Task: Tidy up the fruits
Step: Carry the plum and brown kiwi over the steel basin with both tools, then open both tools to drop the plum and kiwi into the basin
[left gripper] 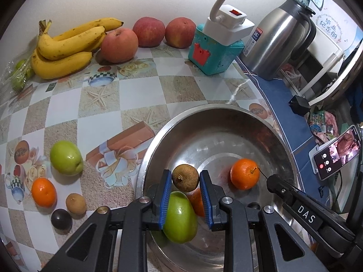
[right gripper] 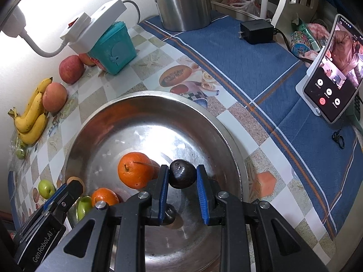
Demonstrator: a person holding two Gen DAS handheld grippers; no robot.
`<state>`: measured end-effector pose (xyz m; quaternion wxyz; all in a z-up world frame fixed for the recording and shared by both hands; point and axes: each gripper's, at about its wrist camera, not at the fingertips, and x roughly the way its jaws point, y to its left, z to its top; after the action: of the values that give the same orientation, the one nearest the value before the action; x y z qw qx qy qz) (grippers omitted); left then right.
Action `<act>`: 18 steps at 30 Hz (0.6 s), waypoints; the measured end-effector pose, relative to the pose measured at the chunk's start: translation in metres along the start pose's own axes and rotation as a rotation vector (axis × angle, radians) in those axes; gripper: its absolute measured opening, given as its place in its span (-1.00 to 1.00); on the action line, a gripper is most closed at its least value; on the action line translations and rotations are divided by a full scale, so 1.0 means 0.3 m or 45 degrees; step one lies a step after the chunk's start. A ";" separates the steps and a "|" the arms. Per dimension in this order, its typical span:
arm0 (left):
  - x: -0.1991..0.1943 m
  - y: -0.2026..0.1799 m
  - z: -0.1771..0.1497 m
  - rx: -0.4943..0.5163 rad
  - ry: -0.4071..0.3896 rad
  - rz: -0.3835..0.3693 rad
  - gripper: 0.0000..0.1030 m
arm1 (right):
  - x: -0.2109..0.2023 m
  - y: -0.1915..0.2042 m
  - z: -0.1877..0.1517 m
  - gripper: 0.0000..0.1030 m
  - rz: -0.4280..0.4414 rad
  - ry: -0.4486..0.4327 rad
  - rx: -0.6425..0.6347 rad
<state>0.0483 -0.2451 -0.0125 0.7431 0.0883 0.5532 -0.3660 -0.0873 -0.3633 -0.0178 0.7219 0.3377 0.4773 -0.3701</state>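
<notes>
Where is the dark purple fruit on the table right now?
In the left wrist view, the dark purple fruit lies on the table's lower left, outside the steel bowl, touching the brown fruit below an orange.

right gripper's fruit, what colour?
Dark purple-black, glossy. The fruit sits between the right gripper pads, clearest in the right wrist view.

Three apples [left gripper: 148,31], three oranges [left gripper: 245,173], one bowl [left gripper: 217,111].

The round steel bowl [right gripper: 95,122] has bare floor at the right wrist frame's upper middle; a stemmed orange mandarin [right gripper: 136,170] blocks centre-left, and a green fruit [right gripper: 84,206] and smaller orange [right gripper: 104,196] crowd the lower left.
</notes>
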 end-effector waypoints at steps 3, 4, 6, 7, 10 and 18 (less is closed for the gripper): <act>0.006 -0.002 0.000 -0.002 0.004 -0.001 -0.47 | 0.008 0.000 -0.003 -0.51 -0.005 0.014 -0.001; 0.009 -0.003 0.001 -0.003 0.005 0.001 -0.47 | 0.010 0.001 -0.001 -0.51 -0.006 0.017 -0.002; 0.013 -0.003 0.001 -0.004 0.011 0.002 -0.47 | 0.013 0.003 -0.002 -0.51 -0.010 0.023 -0.005; 0.014 -0.003 0.000 -0.004 0.013 0.001 -0.47 | 0.014 0.003 -0.003 -0.51 -0.011 0.025 -0.006; 0.020 0.000 0.001 -0.012 0.020 0.004 -0.46 | 0.018 0.003 -0.006 -0.51 -0.013 0.030 -0.008; 0.025 0.005 0.001 -0.020 0.026 0.013 -0.45 | 0.027 0.012 -0.002 -0.51 -0.023 0.036 -0.021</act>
<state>0.0503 -0.2475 -0.0194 0.7399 0.0890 0.5633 -0.3569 -0.0824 -0.3627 -0.0251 0.7144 0.3326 0.4937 -0.3678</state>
